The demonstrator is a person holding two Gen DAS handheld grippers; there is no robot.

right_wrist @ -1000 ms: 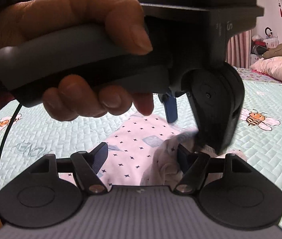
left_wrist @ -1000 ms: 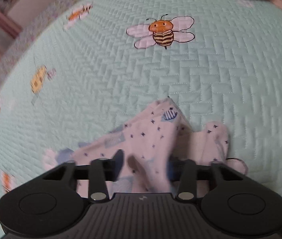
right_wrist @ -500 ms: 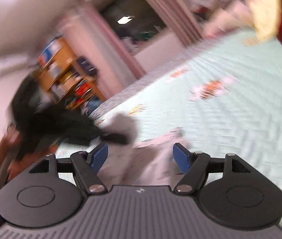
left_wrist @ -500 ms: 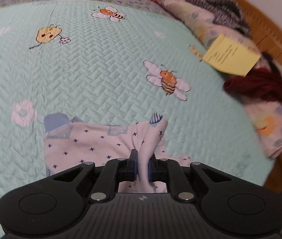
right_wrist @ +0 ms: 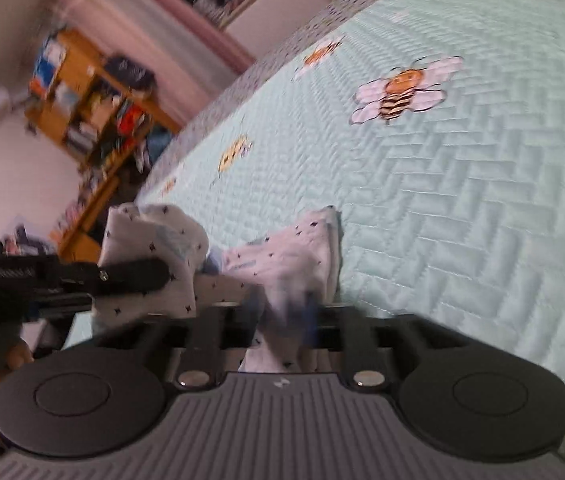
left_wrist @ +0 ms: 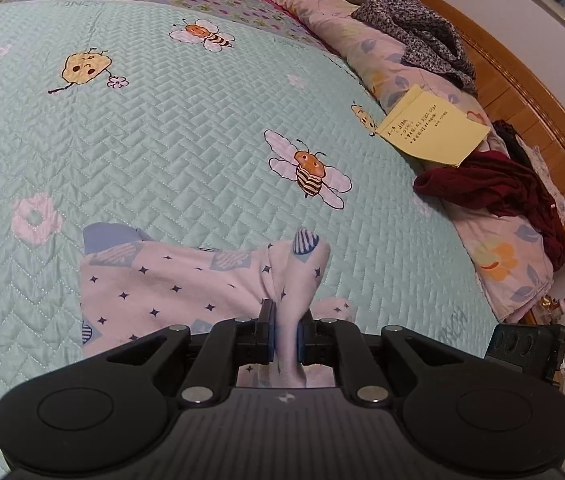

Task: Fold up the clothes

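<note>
A small pale pink garment (left_wrist: 170, 284) with dark stars and blue striped patches lies on the mint quilted bed (left_wrist: 162, 120). My left gripper (left_wrist: 287, 338) is shut on a bunched fold of the garment and lifts it a little off the quilt. In the right wrist view the same garment (right_wrist: 282, 256) shows, blurred. My right gripper (right_wrist: 284, 312) is shut on another part of it near the quilt. The left gripper (right_wrist: 130, 276) shows there at the left, holding cloth.
A pillow row with a yellow notepad (left_wrist: 434, 128), dark red clothing (left_wrist: 502, 188) and patterned clothing (left_wrist: 422, 36) lies along the wooden headboard (left_wrist: 522, 80). A bookshelf (right_wrist: 94, 112) stands beyond the bed's far edge. Bee prints (left_wrist: 308, 168) dot the quilt.
My left gripper closed on a fold of the garment and raised it. My right gripper swung round, came down to the garment and closed on it.
</note>
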